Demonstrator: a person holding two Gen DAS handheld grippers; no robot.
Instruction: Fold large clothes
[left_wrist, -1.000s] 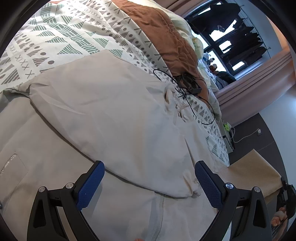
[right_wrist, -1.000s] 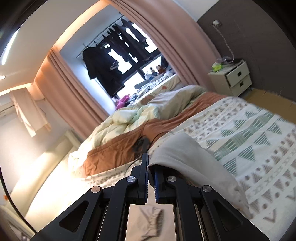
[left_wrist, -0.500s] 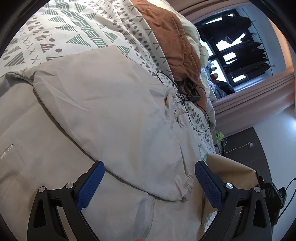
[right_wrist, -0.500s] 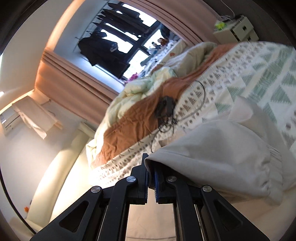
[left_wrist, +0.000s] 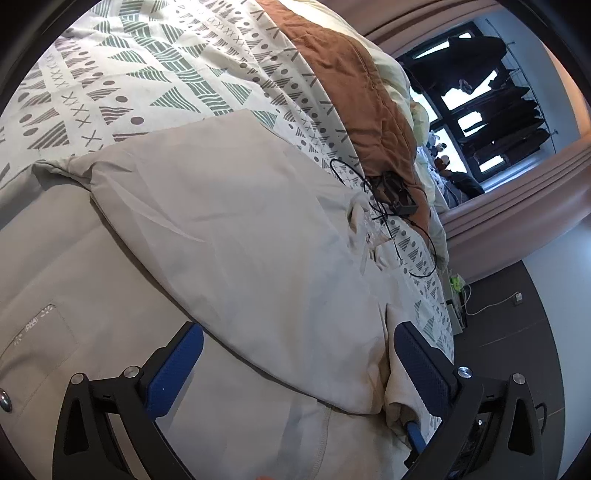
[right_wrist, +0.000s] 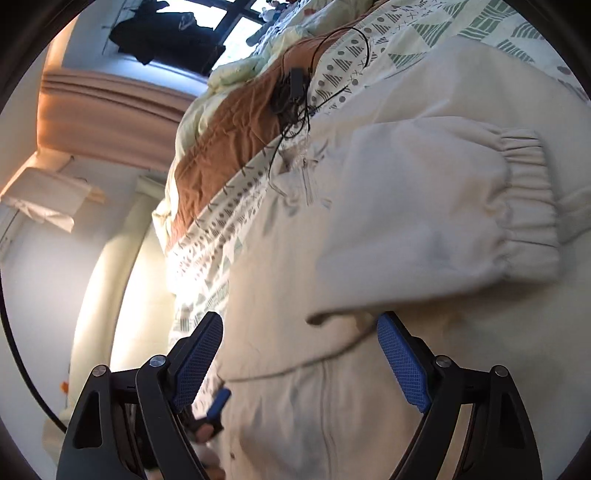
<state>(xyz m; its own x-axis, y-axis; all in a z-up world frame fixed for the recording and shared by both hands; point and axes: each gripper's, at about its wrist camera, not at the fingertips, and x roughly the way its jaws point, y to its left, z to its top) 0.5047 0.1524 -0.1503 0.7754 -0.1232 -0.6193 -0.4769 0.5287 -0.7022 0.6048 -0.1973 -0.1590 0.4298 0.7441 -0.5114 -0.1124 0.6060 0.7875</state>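
Observation:
A large beige jacket lies spread on the patterned bed cover, with one sleeve folded across its body. In the right wrist view the other sleeve with its elastic cuff lies across the jacket front. My left gripper is open, hovering over the folded sleeve's lower edge. My right gripper is open and empty just above the jacket near the sleeve it lay down. The tip of the other gripper shows at the lower left of the right wrist view.
The bed cover has green and grey triangles. A brown blanket and pale duvet lie beyond. A black device with tangled cables sits by the jacket collar. Curtains, a window with hanging dark clothes and a dark floor are right.
My right gripper, which was shut on the sleeve, carried it over the jacket, opened and let it go. The left gripper stayed open and shifted only slightly.

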